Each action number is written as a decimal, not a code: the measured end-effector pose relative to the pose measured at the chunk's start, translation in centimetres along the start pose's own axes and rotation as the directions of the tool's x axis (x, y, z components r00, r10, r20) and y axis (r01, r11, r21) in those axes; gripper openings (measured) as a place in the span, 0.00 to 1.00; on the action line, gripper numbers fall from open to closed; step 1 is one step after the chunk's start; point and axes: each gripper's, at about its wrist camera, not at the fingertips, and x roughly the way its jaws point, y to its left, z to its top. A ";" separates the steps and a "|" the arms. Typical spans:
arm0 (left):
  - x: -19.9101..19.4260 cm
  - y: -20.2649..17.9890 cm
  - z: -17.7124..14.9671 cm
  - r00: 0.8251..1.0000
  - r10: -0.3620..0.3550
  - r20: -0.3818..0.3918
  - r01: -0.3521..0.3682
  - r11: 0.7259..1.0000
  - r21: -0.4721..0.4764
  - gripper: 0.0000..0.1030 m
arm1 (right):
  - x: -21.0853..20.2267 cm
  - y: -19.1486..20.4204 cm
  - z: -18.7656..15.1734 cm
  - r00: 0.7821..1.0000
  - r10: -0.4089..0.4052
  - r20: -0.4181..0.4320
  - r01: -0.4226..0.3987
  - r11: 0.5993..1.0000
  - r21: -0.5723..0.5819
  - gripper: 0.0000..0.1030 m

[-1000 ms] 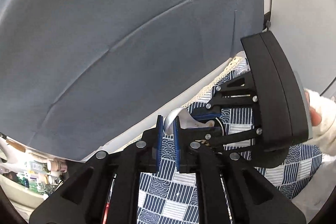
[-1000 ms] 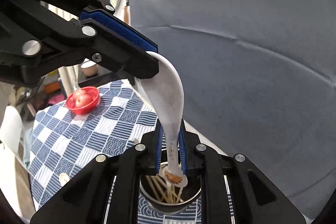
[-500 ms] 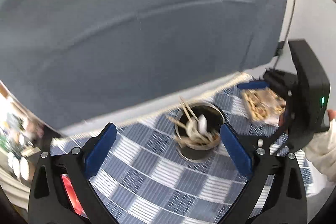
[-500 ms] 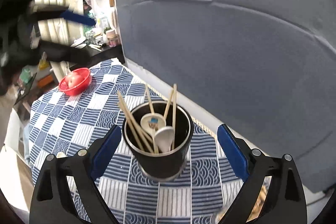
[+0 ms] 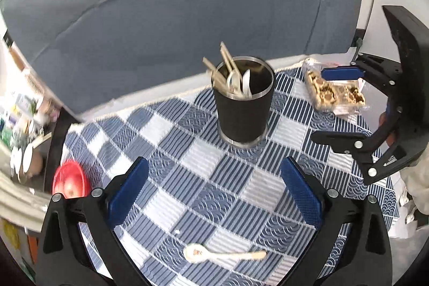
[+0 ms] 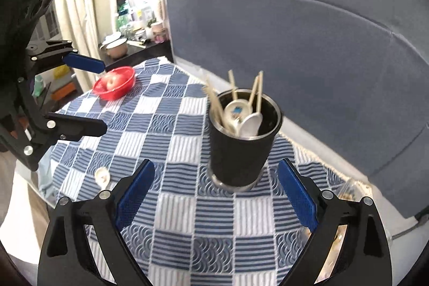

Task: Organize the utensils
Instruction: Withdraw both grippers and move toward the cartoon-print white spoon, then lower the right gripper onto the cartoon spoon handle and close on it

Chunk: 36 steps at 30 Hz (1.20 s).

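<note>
Both the left hand-held gripper [image 5: 214, 195] and the right hand-held gripper [image 6: 215, 192] are spread, holding nothing. One spoon [image 5: 222, 254] lies near the desk's front edge, apart from the cup [image 5: 243, 103]; next, I think, grasp it.

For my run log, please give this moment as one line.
left gripper: open, empty | right gripper: open, empty | black cup: holds chopsticks, spoons | ceramic spoon: lying on checked tablecloth

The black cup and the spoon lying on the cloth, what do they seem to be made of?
The cup looks like metal with a matte black outside: a bare silvery rim and base ring show. The spoon on the cloth looks like glazed ceramic, glossy white with a small picture in the bowl; hard plastic cannot be ruled out.
</note>
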 end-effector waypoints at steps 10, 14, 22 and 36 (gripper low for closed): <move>0.0 0.2 -6.5 0.995 0.006 -0.096 -0.012 0.998 -0.060 0.94 | -0.8 4.9 -4.1 0.998 0.007 -0.055 -0.010 0.998 -0.060 0.86; 0.3 0.5 -8.6 0.990 0.011 -0.138 -0.021 0.997 -0.069 0.94 | -0.3 6.7 -6.2 0.995 0.029 -0.091 -0.037 0.996 -0.081 0.86; 2.0 2.5 -11.8 0.978 -0.015 -0.207 -0.002 0.996 -0.085 0.94 | 2.7 9.8 -9.7 0.976 0.067 -0.208 -0.089 0.991 -0.097 0.86; 8.4 8.1 -16.6 0.932 -0.215 -0.293 0.172 0.971 -0.163 0.94 | 9.8 16.1 -9.9 0.937 0.051 -0.346 -0.094 0.990 -0.109 0.86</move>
